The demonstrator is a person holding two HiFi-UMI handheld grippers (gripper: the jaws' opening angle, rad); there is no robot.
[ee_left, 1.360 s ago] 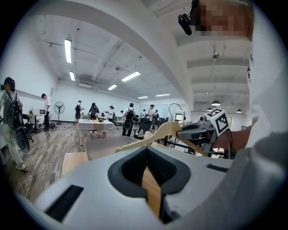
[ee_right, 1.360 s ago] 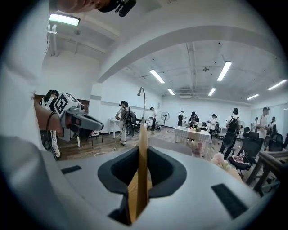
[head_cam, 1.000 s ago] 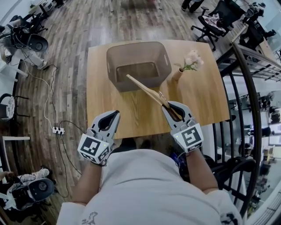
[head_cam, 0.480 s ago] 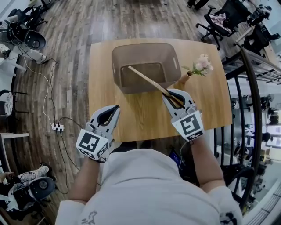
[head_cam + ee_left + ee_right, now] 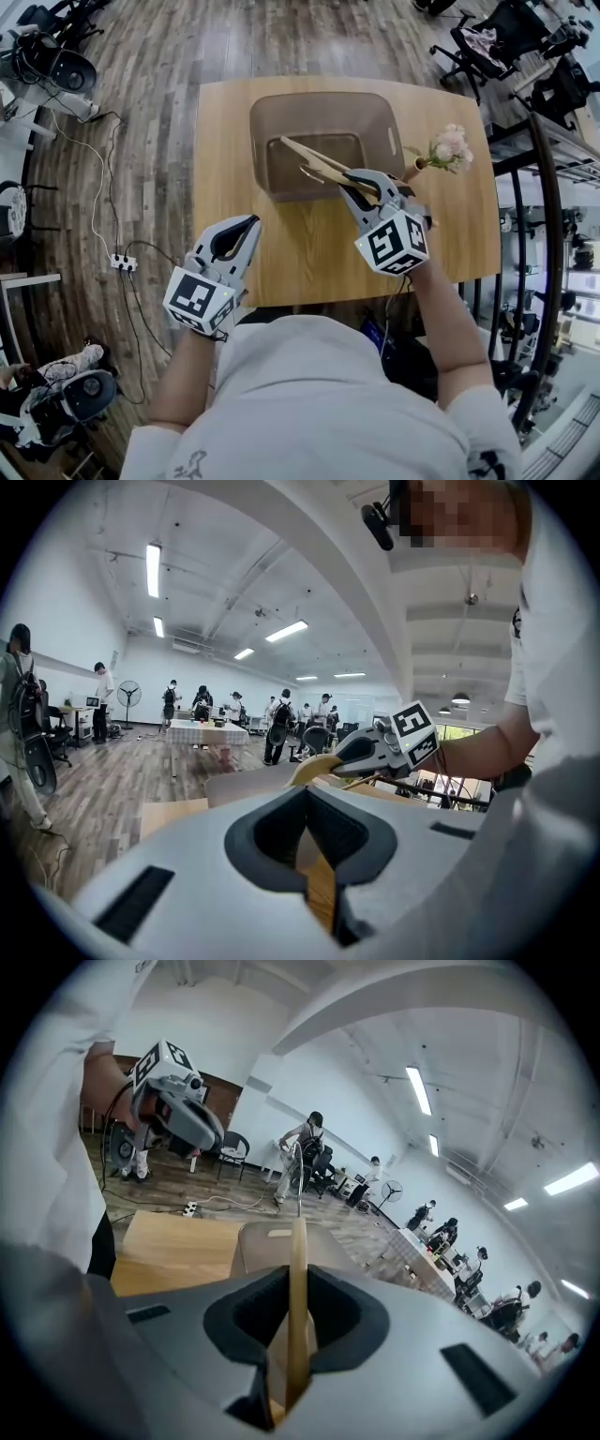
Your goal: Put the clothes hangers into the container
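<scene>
A wooden clothes hanger [image 5: 314,161] is gripped edge-on in my right gripper [image 5: 359,190], which is shut on its near end. The hanger's far end reaches over the grey-brown container [image 5: 267,117] at the back of the wooden table [image 5: 220,141]. In the right gripper view the hanger [image 5: 297,1288] stands as a thin upright strip between the jaws, with the container [image 5: 267,1246] beyond it. My left gripper [image 5: 249,223] hovers over the table's front left, shut, nothing in it. The left gripper view shows the right gripper [image 5: 361,752] holding the hanger [image 5: 314,765].
A small vase with pink flowers [image 5: 448,148] stands on the table just right of the container, close to my right gripper. A black railing [image 5: 534,234] runs along the right. Office chairs [image 5: 52,70] and a power strip [image 5: 122,263] sit on the floor at left.
My right gripper has carried the hanger forward and rolled it, so its far end now lies over the container. The left gripper has also shifted forward a little.
</scene>
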